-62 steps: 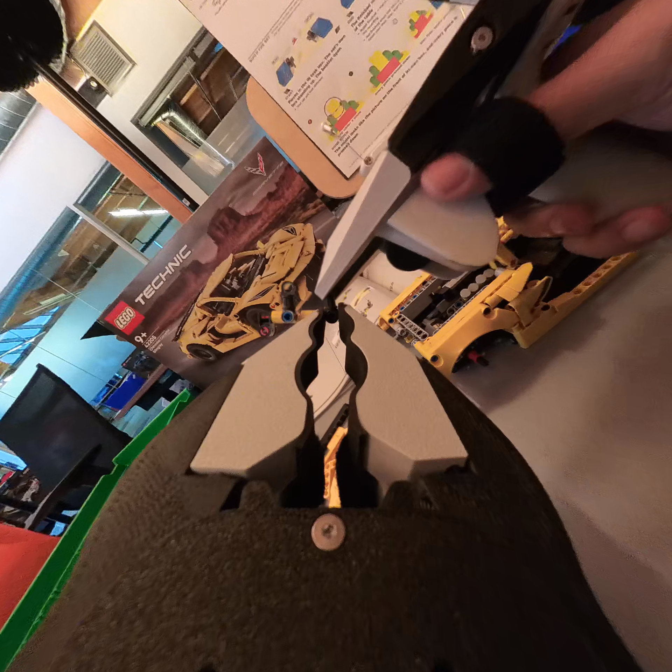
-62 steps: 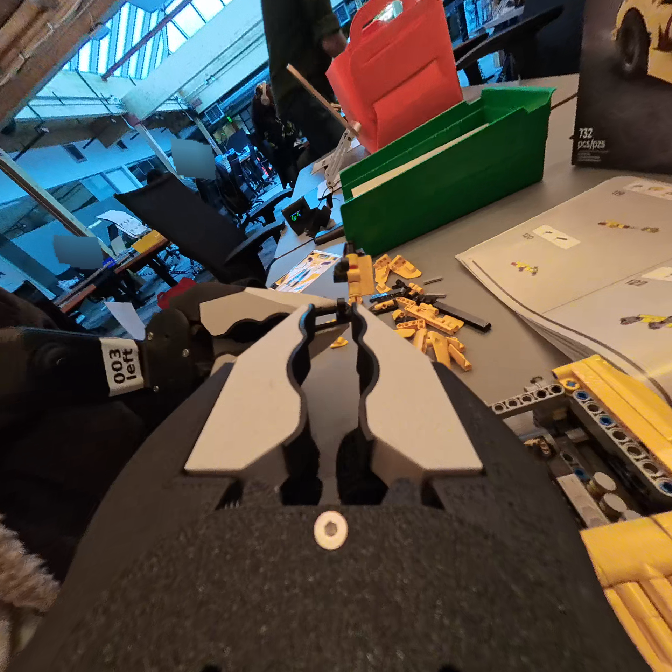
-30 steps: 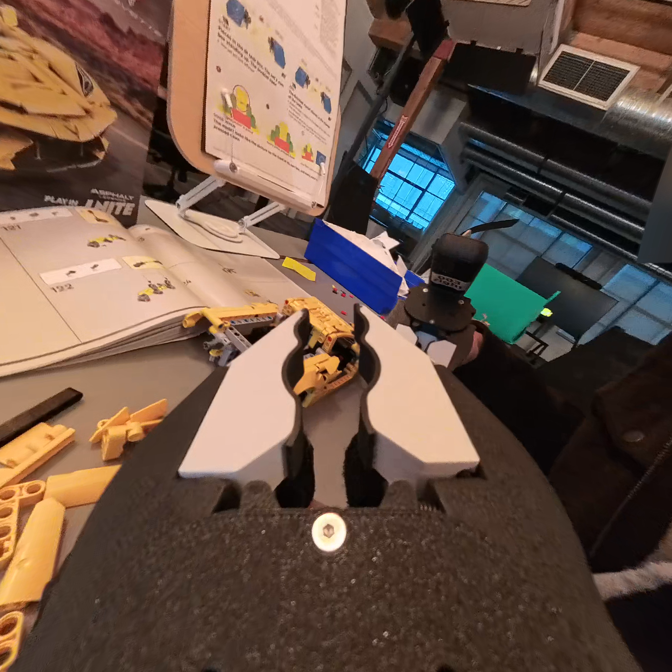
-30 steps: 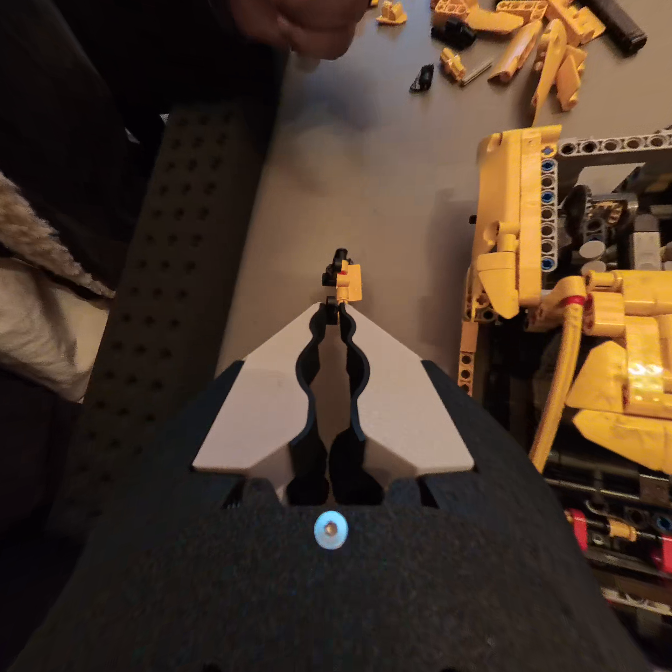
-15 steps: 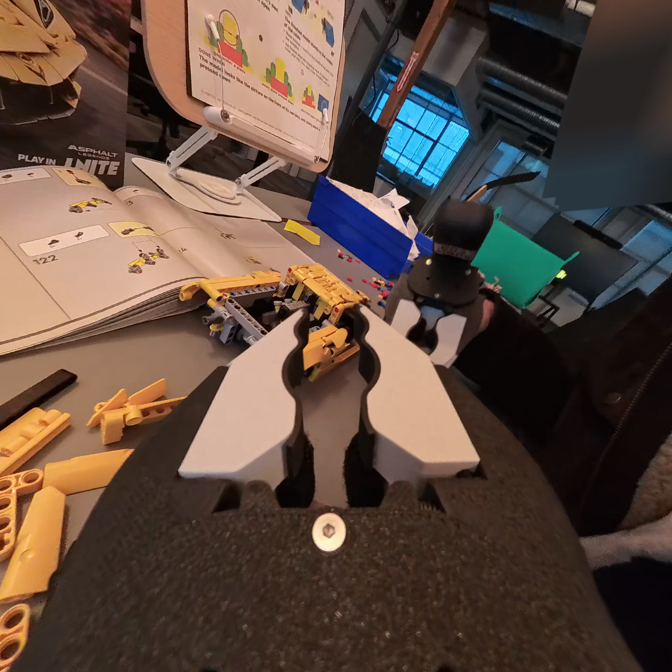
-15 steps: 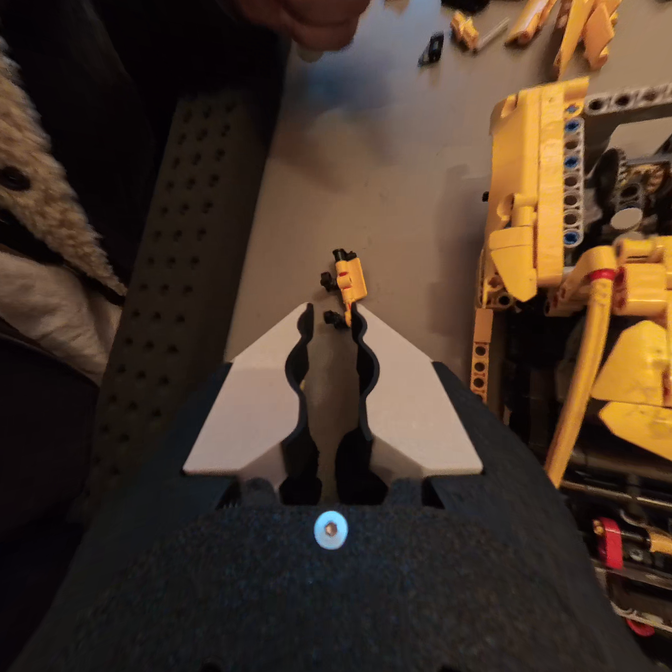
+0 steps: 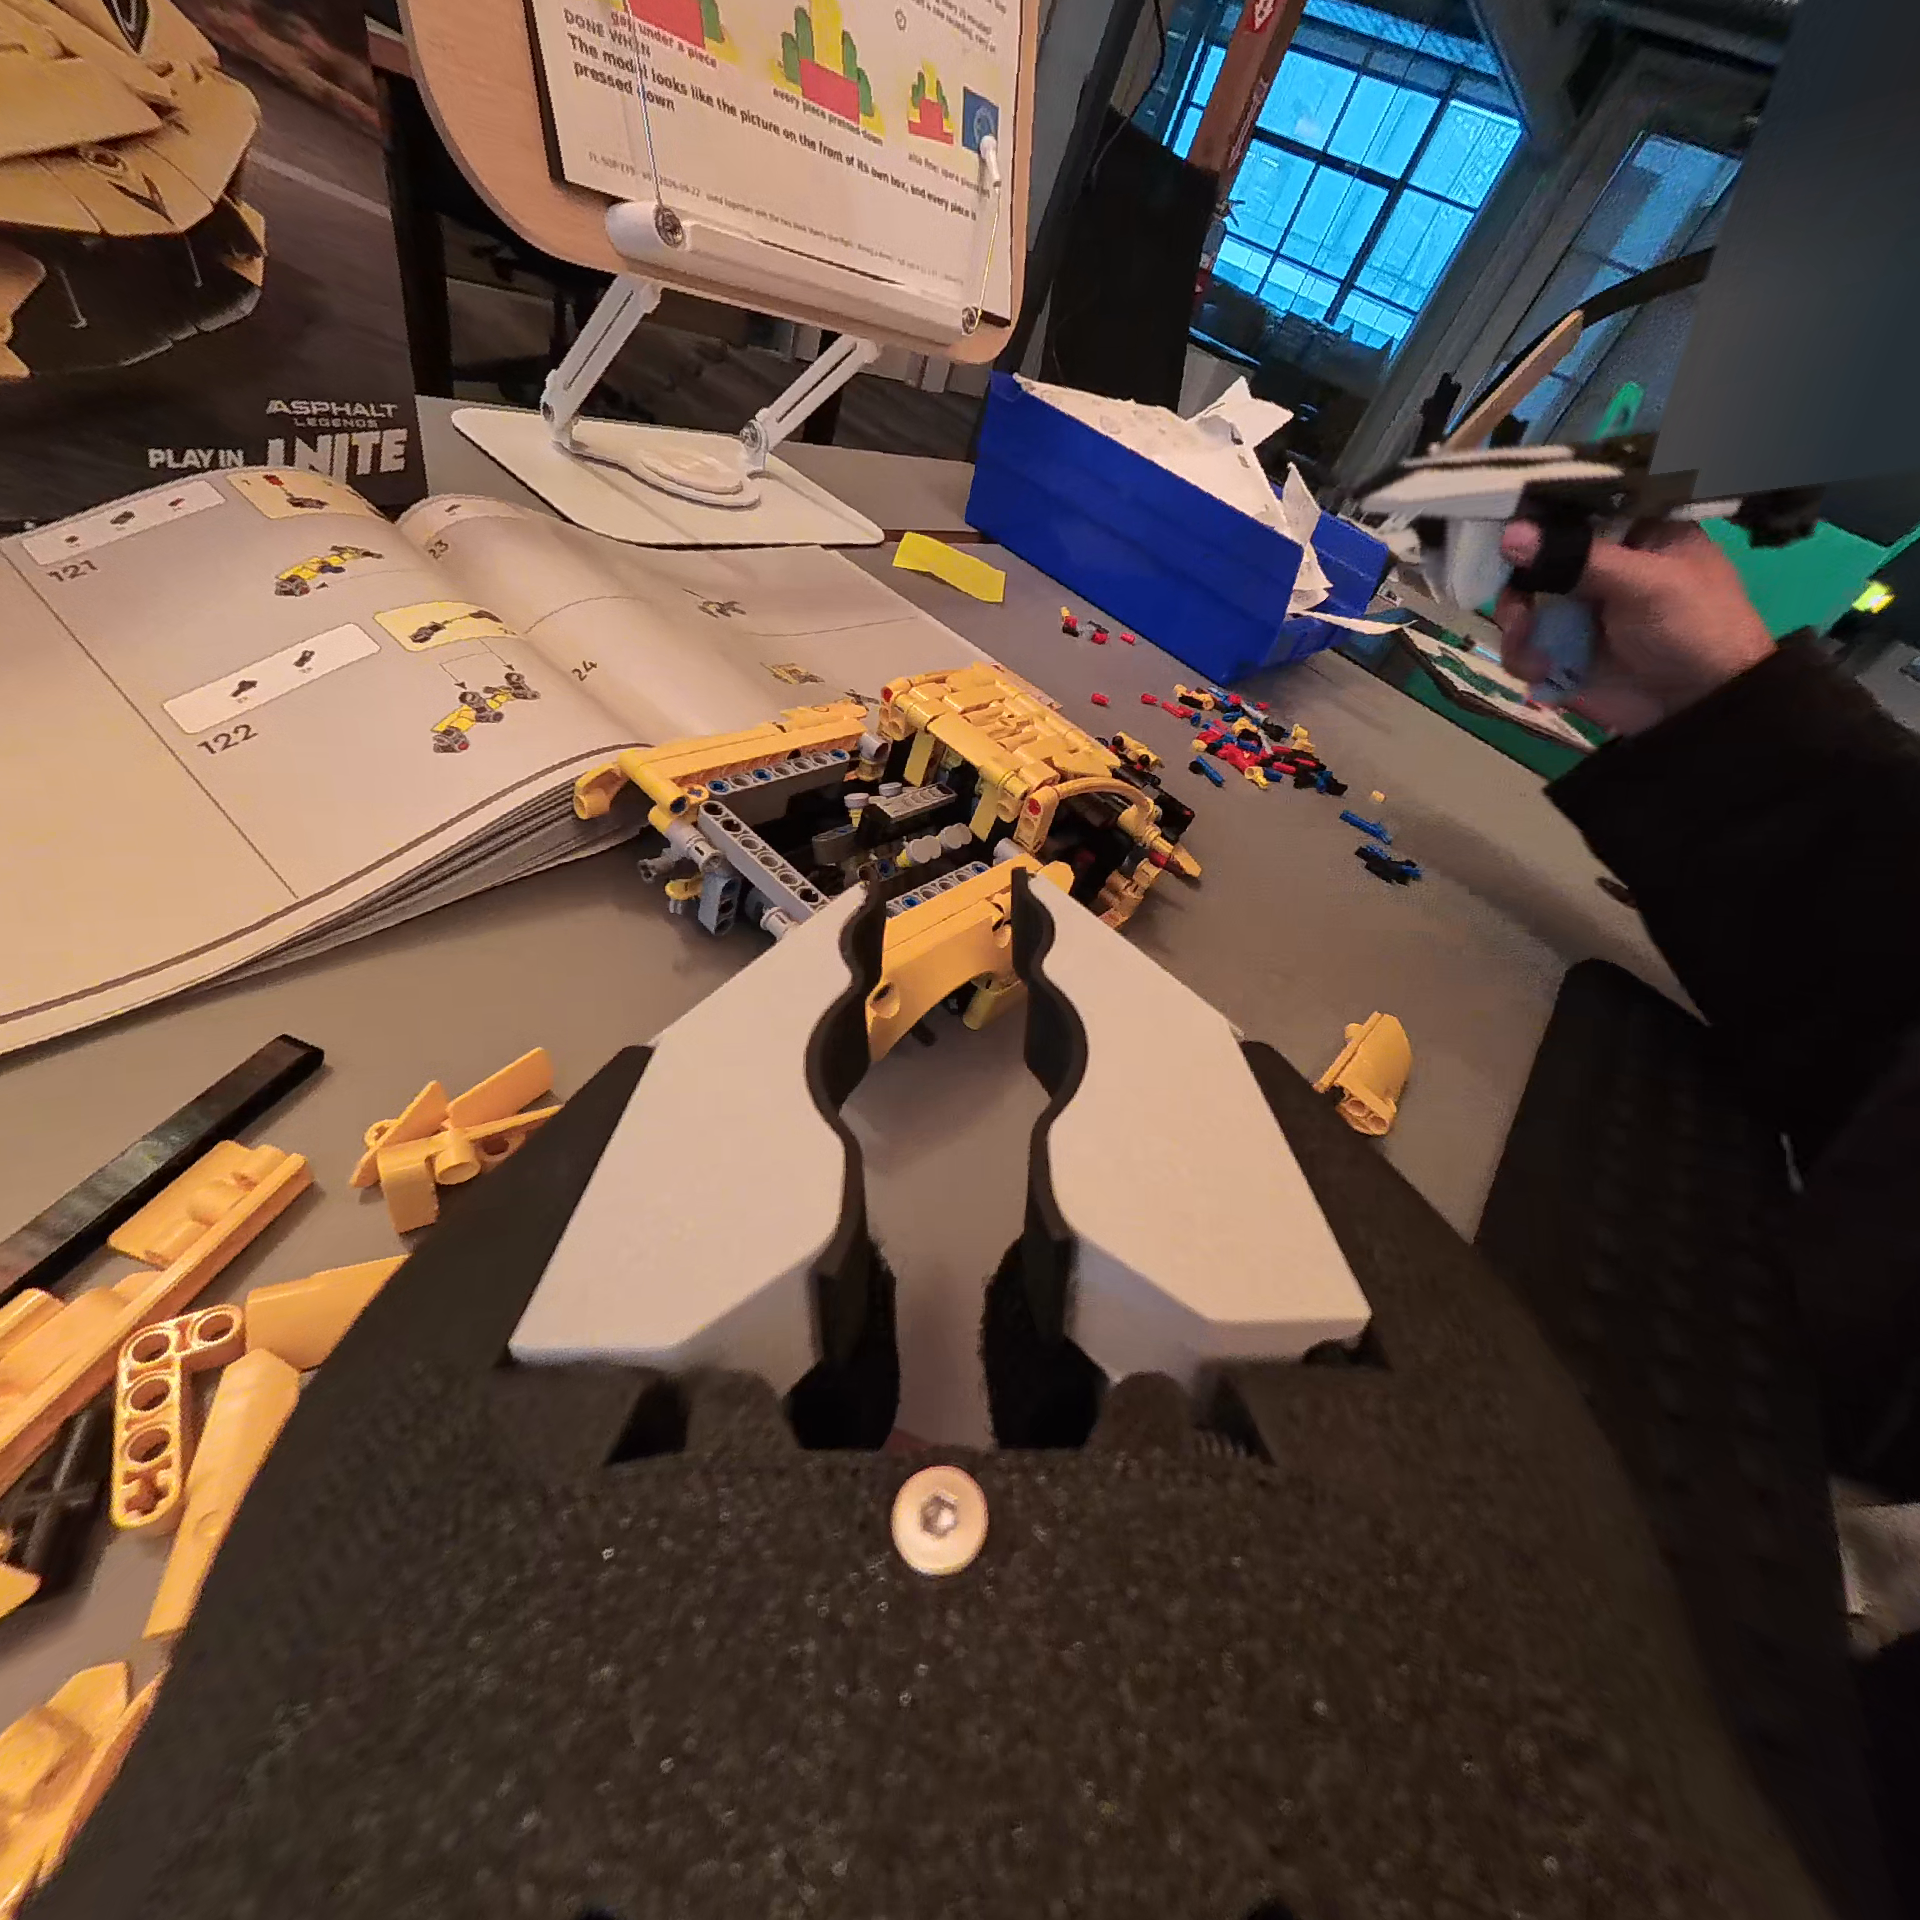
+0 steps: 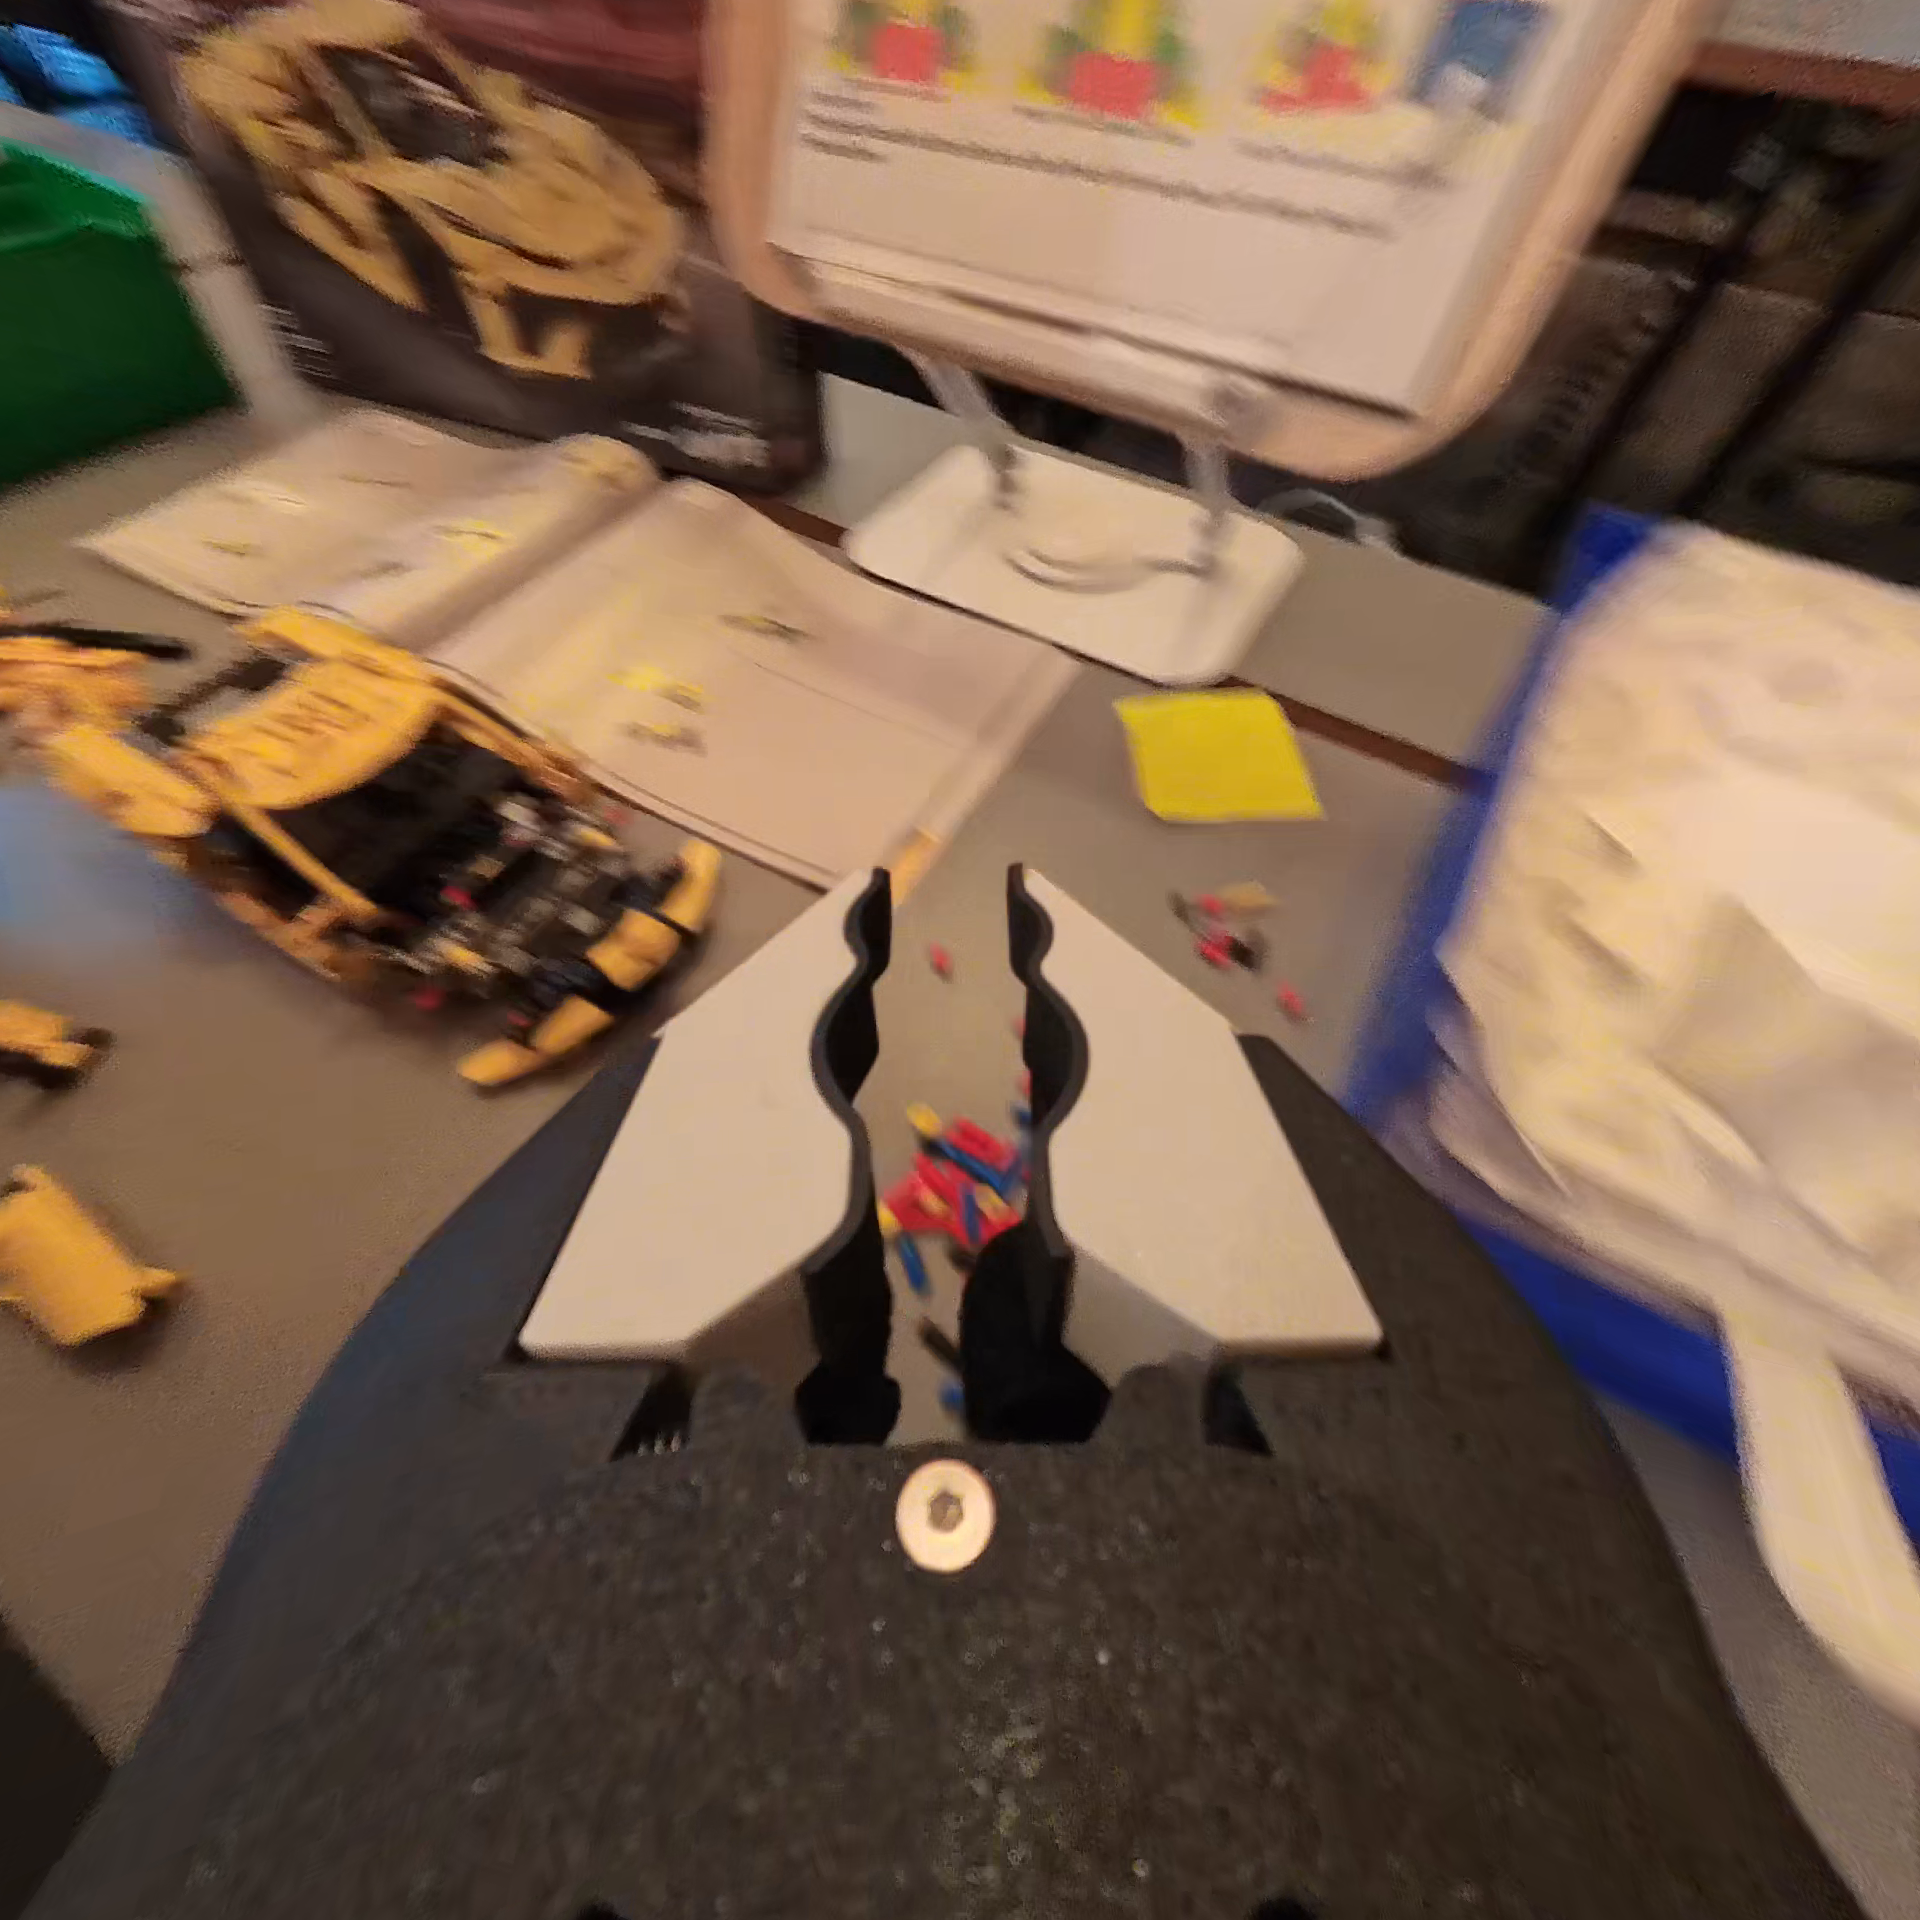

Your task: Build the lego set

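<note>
A grey table (image 7: 1299,966) in an open workshop is seen. At lower centre the left gripper (image 7: 943,904) is parted, nothing held; loose yellow parts (image 7: 156,1351) are scattered at lower left. In mid-frame the half-built yellow car (image 7: 914,790) is found, bodywork judged unfinished. Beyond, an open manual (image 7: 312,707) lies. The right gripper (image 8: 948,883) is likewise parted and empty, over small pins (image 8: 951,1169).

Printed writing on the box (image 7: 197,260), instruction booklet (image 7: 312,707), stand sheet (image 7: 790,114)
</note>
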Motion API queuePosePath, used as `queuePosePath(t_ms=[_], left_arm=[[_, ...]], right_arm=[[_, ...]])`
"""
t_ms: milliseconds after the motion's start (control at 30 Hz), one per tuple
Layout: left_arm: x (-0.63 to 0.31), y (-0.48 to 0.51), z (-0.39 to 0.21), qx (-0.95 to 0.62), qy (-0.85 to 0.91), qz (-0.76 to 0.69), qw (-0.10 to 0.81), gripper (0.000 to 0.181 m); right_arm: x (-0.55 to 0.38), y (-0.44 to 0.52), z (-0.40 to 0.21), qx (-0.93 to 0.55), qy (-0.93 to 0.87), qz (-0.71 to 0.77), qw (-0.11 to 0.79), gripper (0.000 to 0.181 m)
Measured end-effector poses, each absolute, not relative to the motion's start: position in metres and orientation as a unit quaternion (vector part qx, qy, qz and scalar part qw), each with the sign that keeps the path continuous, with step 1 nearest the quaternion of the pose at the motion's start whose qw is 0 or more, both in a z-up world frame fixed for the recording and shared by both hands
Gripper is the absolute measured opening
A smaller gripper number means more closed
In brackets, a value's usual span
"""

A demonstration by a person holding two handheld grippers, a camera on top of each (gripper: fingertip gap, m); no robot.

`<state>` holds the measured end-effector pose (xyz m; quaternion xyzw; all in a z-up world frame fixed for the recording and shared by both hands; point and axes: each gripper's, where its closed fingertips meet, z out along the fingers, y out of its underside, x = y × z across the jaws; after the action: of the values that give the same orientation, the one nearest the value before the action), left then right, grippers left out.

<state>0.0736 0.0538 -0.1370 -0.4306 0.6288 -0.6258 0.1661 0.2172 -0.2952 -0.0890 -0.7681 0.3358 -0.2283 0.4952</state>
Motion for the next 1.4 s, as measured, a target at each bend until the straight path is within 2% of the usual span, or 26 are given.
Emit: queuePosePath(t_ms=[100, 233, 400, 700, 933, 1200, 1400], left_arm=[[0.076, 0.055, -0.137, -0.433, 0.629, -0.621, 0.174, 0.023], [0.081, 0.057, -0.14, -0.436, 0.638, -0.605, 0.192, 0.023], [0.09, 0.068, -0.135, -0.459, 0.628, -0.598, 0.197, 0.023], [0.175, 0.09, -0.103, -0.472, 0.731, -0.472, 0.144, 0.023], [0.243, 0.07, -0.105, -0.449, 0.768, -0.435, 0.143, 0.023], [0.26, 0.051, -0.12, -0.436, 0.789, -0.411, 0.137, 0.023], [0.258, 0.042, -0.123, -0.428, 0.795, -0.408, 0.134, 0.023]], right_arm=[[0.208, -0.348, -0.128, -0.777, 0.392, -0.231, 0.435, 0.024], [0.189, -0.364, -0.182, -0.802, 0.419, -0.187, 0.383, 0.022], [0.184, -0.379, -0.21, -0.829, 0.407, -0.204, 0.325, 0.014], [0.187, -0.38, -0.219, -0.855, 0.374, -0.148, 0.329, 0.013], [0.187, -0.391, -0.228, -0.862, 0.359, -0.092, 0.345, 0.008], [0.191, -0.376, -0.229, -0.871, 0.317, -0.07, 0.369, 0.01], [0.194, -0.373, -0.23, -0.876, 0.308, -0.067, 0.365, 0.005]])
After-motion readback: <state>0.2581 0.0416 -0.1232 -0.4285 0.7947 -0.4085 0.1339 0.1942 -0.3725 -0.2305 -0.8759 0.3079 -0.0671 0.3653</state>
